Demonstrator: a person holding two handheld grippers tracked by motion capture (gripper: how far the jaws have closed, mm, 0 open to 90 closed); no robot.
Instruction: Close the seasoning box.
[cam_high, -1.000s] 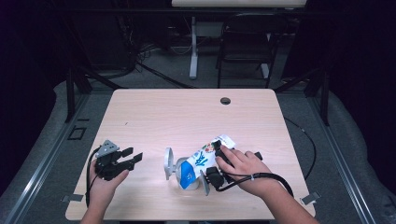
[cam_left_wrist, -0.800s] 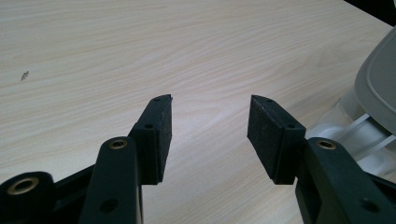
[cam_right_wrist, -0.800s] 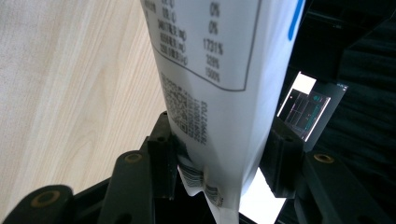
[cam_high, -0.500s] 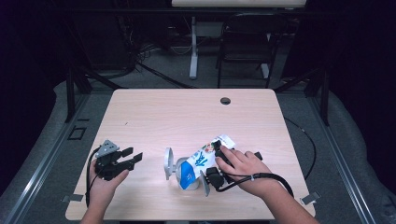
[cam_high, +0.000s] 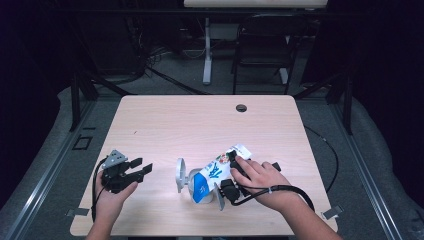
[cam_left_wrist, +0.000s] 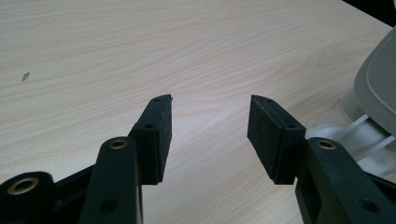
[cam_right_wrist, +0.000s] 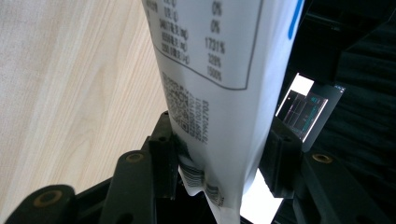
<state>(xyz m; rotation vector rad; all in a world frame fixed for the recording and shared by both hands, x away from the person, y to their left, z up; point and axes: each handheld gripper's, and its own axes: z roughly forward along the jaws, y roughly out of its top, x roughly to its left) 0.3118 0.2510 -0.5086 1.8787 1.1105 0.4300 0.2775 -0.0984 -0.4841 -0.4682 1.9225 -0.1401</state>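
— Container on the table (cam_high: 165, 120)?
— A clear jug (cam_high: 196, 179) lying near the front edge, between the two hands, grey round lid (cam_high: 179, 175) swung open toward the left. Tilted over its mouth, a white carton (cam_high: 216, 172) with blue print, lower end at the jug, upper end pointing back and right.

— Anything inside the jug?
— Cannot tell. Mouth covered by the carton's lower end; wall too small and pale in the high view. In the left gripper view just a slice of clear wall (cam_left_wrist: 348, 128) and the grey lid (cam_left_wrist: 376, 88) at the right edge, cut off by the frame.

— Carton held how?
— Clamped in the right gripper (cam_high: 227, 175), pads (cam_right_wrist: 169, 156) pressed on both sides of the white panel (cam_right_wrist: 219, 84) in the right gripper view. Jaws fairly wide, spread by the carton's width. Hand (cam_high: 262, 180) wrapped over the gripper, hiding most of it from above.

— Legible print?
— Barely. A nutrition table, a code block and a barcode, characters too blurred to read. Carton's top and bottom out of frame there.

— Left gripper (cam_high: 137, 170)?
— Jaws apart, nothing between them but bare wood (cam_left_wrist: 210, 112). Resting near the front left of the table, well apart from the jug, tips pointed toward it. Held in the left hand (cam_high: 112, 192).

— Other things?
— A dark round hole (cam_high: 241, 108) near the table's back edge. Room beyond too dark to make out.
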